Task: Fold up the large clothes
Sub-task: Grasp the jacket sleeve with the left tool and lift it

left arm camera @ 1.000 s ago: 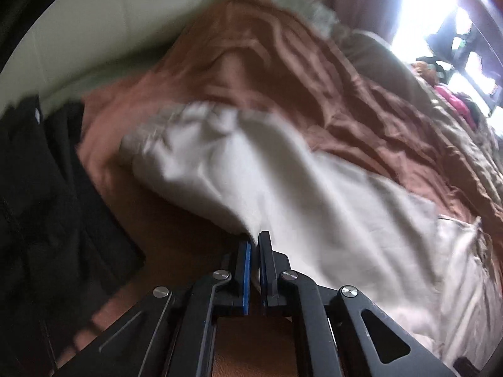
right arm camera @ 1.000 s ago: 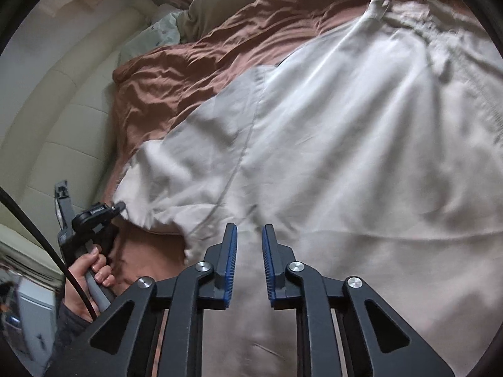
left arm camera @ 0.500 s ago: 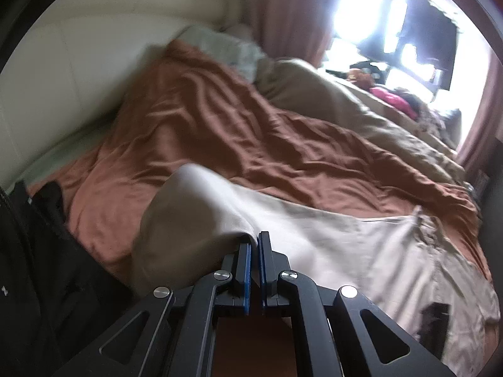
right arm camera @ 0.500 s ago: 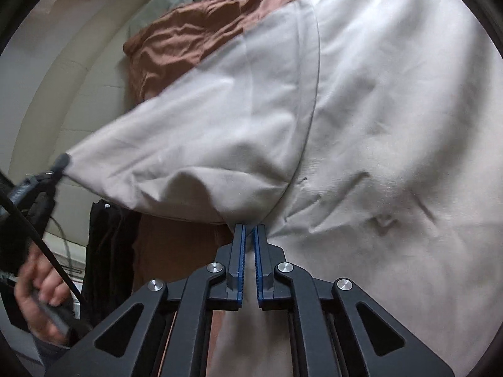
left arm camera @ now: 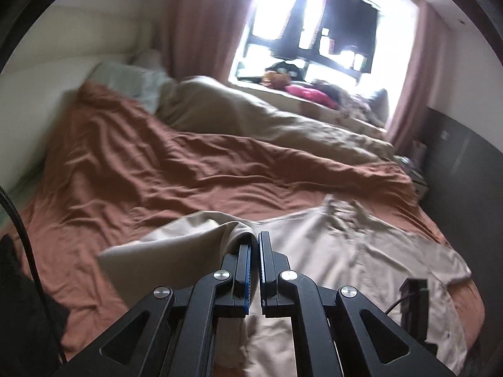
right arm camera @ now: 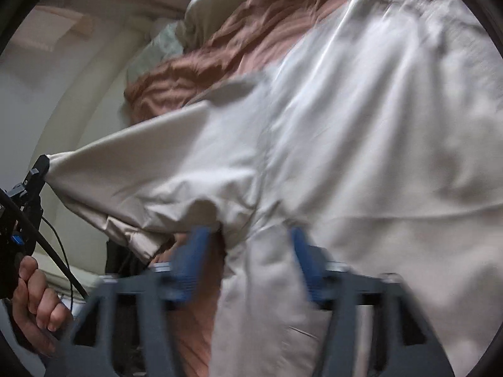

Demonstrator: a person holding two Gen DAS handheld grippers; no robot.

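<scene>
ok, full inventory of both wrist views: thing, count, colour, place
shirt: 1, beige, spread on the near side of the bed, sleeve lifted
duvet: 1, rust brown, rumpled across the bed
second duvet: 1, tan, far side under the window
pillow: 1, pale green, at the headboard
headboard: 1, cream, padded, left of the bed
curtains: 2, dusty pink, either side of the window
dark garment: 1, black, near left edge of the bed
left gripper: 1, black with blue pads, shut on the sleeve end
right gripper: 1, same colours, jaws opening around the shirt's underarm
hand: 1, holding the left gripper's handle
</scene>
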